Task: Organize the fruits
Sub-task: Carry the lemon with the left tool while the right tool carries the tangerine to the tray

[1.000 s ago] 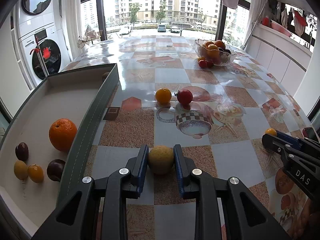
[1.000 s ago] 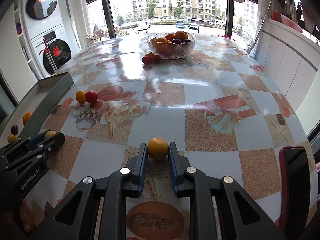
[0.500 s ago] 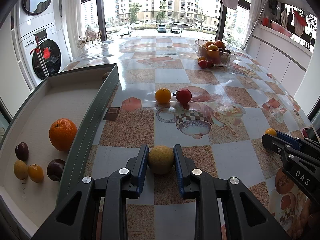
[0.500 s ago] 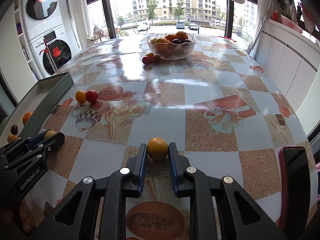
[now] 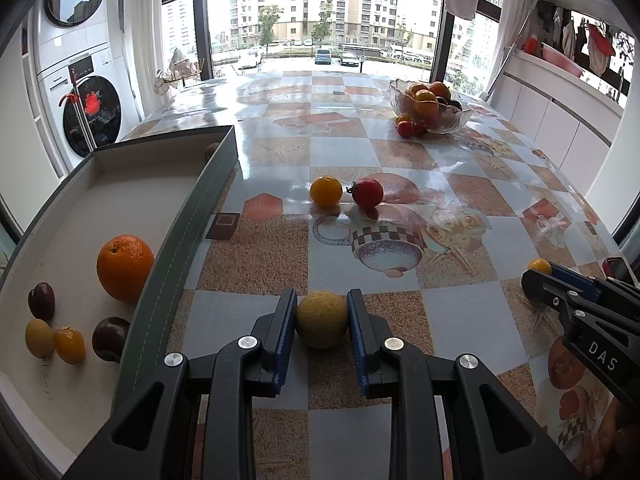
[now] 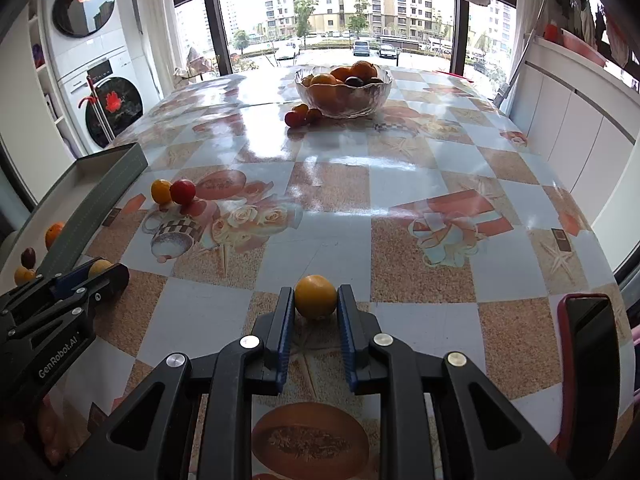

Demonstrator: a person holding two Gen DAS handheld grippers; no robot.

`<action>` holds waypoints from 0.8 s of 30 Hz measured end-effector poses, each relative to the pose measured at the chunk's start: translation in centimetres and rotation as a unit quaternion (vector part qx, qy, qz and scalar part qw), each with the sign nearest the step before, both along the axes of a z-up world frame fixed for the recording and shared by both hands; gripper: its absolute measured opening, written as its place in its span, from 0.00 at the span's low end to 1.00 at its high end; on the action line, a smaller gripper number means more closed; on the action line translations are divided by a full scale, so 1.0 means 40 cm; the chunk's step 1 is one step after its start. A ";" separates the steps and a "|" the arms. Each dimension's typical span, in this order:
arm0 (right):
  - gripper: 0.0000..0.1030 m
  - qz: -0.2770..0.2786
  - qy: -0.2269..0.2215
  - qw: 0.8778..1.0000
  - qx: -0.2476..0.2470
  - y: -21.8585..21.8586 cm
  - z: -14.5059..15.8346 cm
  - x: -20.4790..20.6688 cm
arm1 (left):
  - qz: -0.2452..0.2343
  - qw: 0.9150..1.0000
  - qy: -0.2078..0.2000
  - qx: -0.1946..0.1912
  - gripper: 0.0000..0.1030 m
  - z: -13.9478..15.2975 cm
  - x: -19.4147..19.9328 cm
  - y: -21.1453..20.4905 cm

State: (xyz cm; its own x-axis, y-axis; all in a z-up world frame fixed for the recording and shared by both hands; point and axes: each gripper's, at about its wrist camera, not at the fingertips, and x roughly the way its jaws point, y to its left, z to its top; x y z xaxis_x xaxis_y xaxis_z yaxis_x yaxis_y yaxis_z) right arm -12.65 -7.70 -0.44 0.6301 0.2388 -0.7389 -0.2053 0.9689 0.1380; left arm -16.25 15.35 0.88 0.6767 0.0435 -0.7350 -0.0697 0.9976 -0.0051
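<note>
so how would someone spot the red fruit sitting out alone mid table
Start at the long grey tray on the table's left edge and look just right of its far end. Two small round fruits sit side by side there: the red fruit is the right one, with a stem, beside a yellow-orange fruit.

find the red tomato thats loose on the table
In the left wrist view the red tomato sits mid-table, touching-close right of a small orange fruit, just beyond the printed teacup.
</note>
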 end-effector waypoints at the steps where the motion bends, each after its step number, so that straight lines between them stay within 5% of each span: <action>1: 0.23 0.000 0.000 1.000 -0.003 0.002 0.000 -0.001 | 0.000 1.000 0.000 0.000 0.26 0.000 0.000 0.000; 13: 0.22 0.008 0.005 1.000 -0.029 0.013 0.003 0.006 | 0.000 1.000 -0.001 -0.006 0.26 0.001 0.000 0.001; 24: 0.22 -0.010 0.052 0.998 0.019 -0.027 0.012 0.021 | -0.001 0.999 -0.005 -0.040 0.26 0.004 0.005 0.015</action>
